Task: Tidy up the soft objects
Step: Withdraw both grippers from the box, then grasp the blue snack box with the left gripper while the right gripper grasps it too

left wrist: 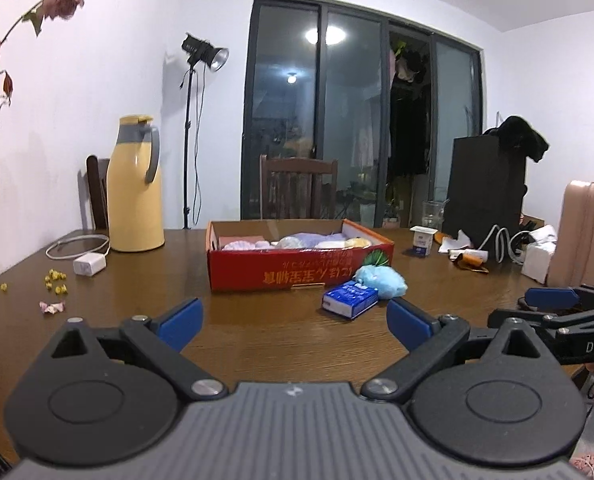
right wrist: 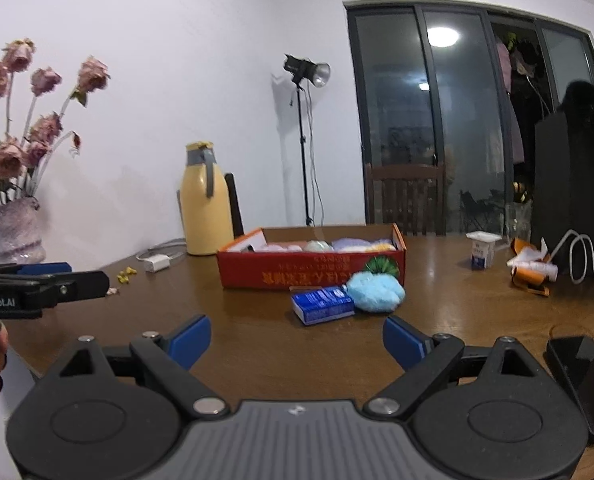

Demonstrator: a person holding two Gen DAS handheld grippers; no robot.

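A red cardboard box (left wrist: 297, 268) (right wrist: 309, 272) stands mid-table with several pastel soft items inside. Just in front of its right corner lie a fluffy light-blue soft object (left wrist: 381, 280) (right wrist: 375, 292) and a blue tissue pack (left wrist: 351, 300) (right wrist: 323, 304), touching each other. My left gripper (left wrist: 293, 312) hangs open and empty over the bare wood, short of the pack. My right gripper (right wrist: 297, 330) is also open and empty, equally short of both items. Each gripper shows at the edge of the other's view by one blue pad (left wrist: 553, 297) (right wrist: 45, 269).
A yellow thermos jug (left wrist: 135, 184), white charger (left wrist: 89, 266) and small yellow bits sit at the left. A vase of dried roses (right wrist: 15, 232) stands far left. A yoghurt cup (left wrist: 421, 240), wrappers, cables, black box (left wrist: 485, 184) and pink suitcase (left wrist: 581, 232) crowd the right.
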